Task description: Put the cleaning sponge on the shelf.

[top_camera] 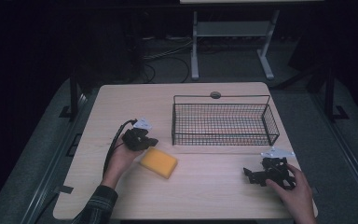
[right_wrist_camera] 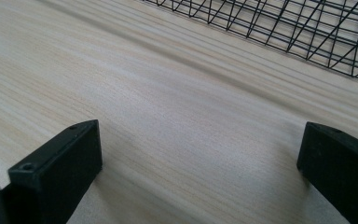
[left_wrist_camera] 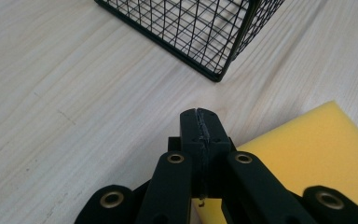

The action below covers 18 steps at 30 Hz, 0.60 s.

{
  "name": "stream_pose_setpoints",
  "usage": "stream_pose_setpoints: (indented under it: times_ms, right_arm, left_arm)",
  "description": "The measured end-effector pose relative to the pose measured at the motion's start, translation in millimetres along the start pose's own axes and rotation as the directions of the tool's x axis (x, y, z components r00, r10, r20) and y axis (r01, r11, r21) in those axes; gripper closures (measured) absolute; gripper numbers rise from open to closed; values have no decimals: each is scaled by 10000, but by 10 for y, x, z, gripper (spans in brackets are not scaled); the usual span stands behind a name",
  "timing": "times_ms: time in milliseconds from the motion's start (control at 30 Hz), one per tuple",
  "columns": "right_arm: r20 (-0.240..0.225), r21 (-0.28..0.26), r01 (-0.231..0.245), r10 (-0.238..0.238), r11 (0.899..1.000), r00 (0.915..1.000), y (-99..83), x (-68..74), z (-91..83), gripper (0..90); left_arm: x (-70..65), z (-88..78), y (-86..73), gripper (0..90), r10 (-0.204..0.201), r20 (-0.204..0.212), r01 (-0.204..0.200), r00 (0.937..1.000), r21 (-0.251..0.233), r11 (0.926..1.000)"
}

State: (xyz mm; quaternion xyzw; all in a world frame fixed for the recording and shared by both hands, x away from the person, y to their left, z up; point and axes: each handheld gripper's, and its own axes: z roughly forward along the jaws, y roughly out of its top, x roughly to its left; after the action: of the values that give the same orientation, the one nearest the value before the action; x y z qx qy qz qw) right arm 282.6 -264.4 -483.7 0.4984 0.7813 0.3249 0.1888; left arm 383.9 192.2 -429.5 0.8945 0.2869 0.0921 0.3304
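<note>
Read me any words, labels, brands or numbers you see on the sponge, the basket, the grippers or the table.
None can be read. The yellow sponge, the black wire basket, the wooden table, the left gripper and the right gripper carry no visible text, label, brand mark or number.

The left gripper point(left_wrist_camera: 200, 126) hid the yellow sponge's point(left_wrist_camera: 317, 158) near corner, and the picture's edge cut the rest. The wire basket point(right_wrist_camera: 279, 23) ran off the top, slightly blurred.
</note>
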Motion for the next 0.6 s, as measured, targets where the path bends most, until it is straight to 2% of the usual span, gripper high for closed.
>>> stream_pose_setpoints:
  times_ms: [333, 600]
  right_arm:
    - [-1, -1, 0, 0, 10000, 10000, 0, 0, 0, 0]
    - [1, -1, -1, 1, 10000, 10000, 0, 0, 0, 0]
  left_arm:
    - [11, 31, -45, 898, -171, 41, 170, 9998, 212, 9996]
    - [2, -10, -101, 898, -210, 120, 206, 9997, 301, 9993]
